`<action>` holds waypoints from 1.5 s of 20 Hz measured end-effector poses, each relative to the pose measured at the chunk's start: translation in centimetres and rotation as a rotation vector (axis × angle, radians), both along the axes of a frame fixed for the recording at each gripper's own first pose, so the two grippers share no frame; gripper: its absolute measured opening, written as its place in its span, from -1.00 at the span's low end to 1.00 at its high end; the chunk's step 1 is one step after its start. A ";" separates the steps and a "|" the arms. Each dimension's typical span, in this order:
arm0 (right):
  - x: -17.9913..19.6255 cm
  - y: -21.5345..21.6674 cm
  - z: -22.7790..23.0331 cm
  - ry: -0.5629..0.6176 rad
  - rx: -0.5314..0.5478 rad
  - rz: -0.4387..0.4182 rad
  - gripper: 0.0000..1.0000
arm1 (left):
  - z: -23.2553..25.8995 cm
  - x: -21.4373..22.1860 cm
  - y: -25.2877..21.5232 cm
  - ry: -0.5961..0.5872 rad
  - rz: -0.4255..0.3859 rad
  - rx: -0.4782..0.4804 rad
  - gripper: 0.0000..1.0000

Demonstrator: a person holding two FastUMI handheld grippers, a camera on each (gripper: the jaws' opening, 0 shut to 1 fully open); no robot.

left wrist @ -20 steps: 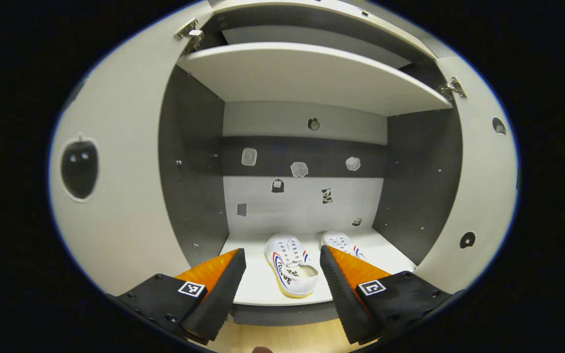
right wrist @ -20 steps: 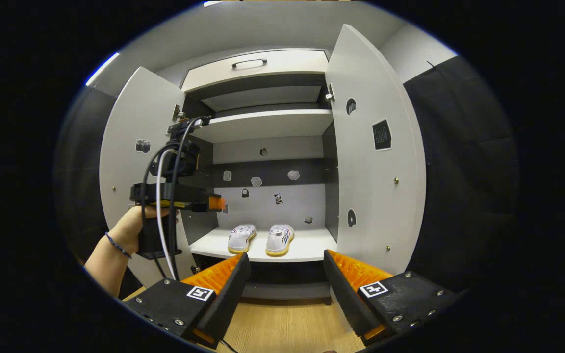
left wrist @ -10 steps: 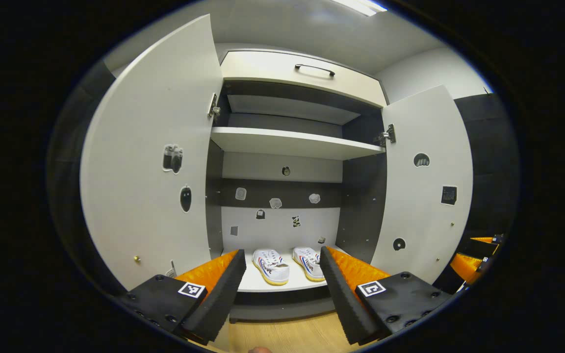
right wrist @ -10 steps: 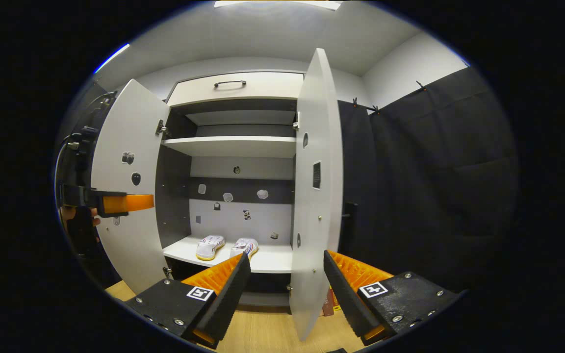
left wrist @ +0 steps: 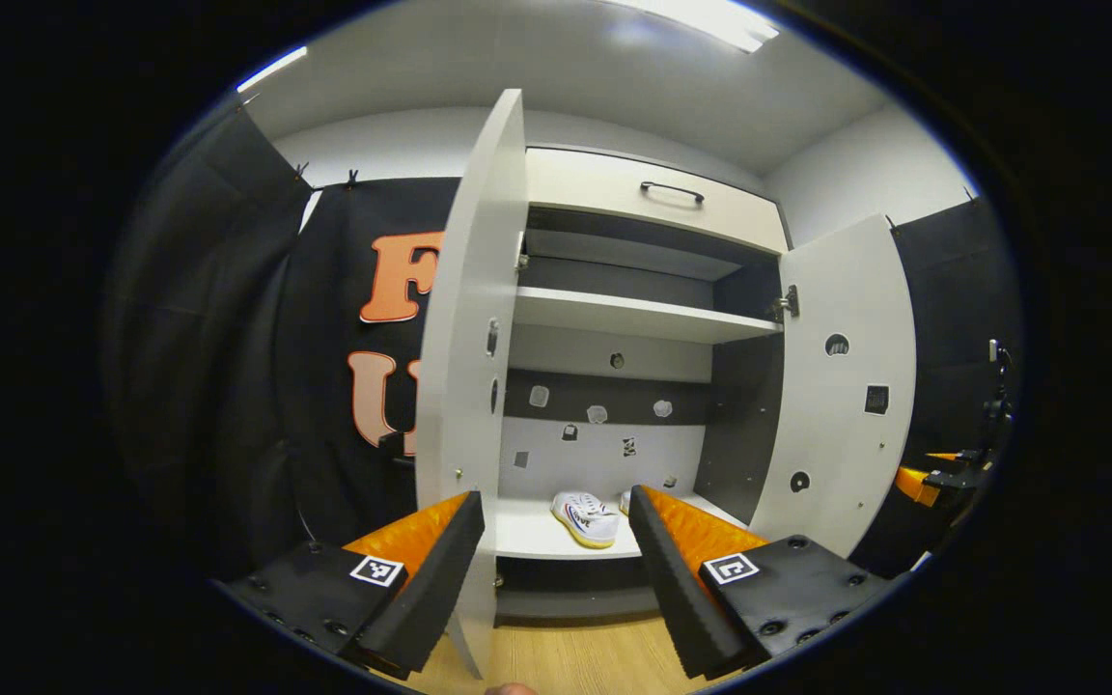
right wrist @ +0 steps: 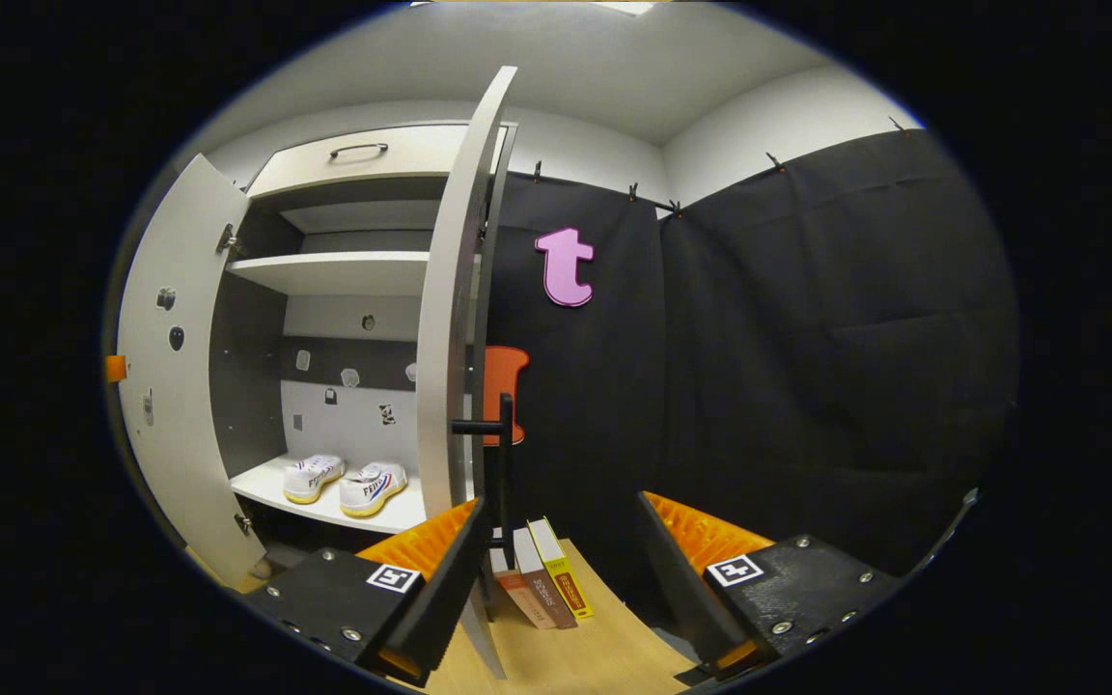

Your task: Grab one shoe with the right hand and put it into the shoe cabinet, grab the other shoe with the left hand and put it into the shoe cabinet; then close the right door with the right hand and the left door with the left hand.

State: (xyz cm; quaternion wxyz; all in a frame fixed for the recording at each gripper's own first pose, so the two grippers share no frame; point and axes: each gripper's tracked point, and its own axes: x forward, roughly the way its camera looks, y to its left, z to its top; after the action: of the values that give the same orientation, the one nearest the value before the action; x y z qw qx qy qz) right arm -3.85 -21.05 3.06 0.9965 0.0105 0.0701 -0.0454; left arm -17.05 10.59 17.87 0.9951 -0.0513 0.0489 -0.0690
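Two white shoes with red and blue stripes, one [right wrist: 315,478] beside the other [right wrist: 373,487], stand on the cabinet's bottom shelf [right wrist: 271,487]. In the left gripper view one shoe [left wrist: 585,518] shows between my fingers. The left door [left wrist: 467,386] stands open, edge-on just ahead of my left gripper [left wrist: 554,502], which is open and holds nothing. The right door [right wrist: 448,328] is open too, edge-on with its black handle [right wrist: 500,434] facing my right gripper [right wrist: 556,502], open and holding nothing. The right gripper [left wrist: 942,473] shows far right beyond the right door [left wrist: 846,386].
Several books [right wrist: 542,579] lean on the wooden floor [right wrist: 604,656] beside the right door. A drawer with a dark handle [left wrist: 672,191] tops the cabinet. An upper shelf [left wrist: 633,314] spans the inside. Black cloth walls stand on both sides.
Both grippers have pulled back from the cabinet and swung outward, the left one leftward and the right one rightward. Each door now appears edge-on. The shoes have stayed on the shelf.
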 end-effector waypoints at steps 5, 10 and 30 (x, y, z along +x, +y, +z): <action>0.6 1.0 -0.1 0.001 -0.005 0.037 0.67 | 0.6 -1.0 4.4 -0.011 0.077 0.015 0.94; 0.4 2.7 -0.1 -0.003 0.065 0.070 0.75 | 1.5 -1.1 6.0 -0.027 0.085 -0.012 0.94; 10.1 25.1 -0.4 -0.022 0.247 0.339 0.75 | 2.0 -2.1 9.7 -0.042 0.087 -0.042 0.94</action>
State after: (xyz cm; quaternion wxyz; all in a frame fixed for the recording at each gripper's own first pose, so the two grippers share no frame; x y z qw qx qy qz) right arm 6.22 4.06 2.65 0.9817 0.1209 0.0648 0.1317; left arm -19.15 20.30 19.83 0.9967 -0.0727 0.0243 -0.0276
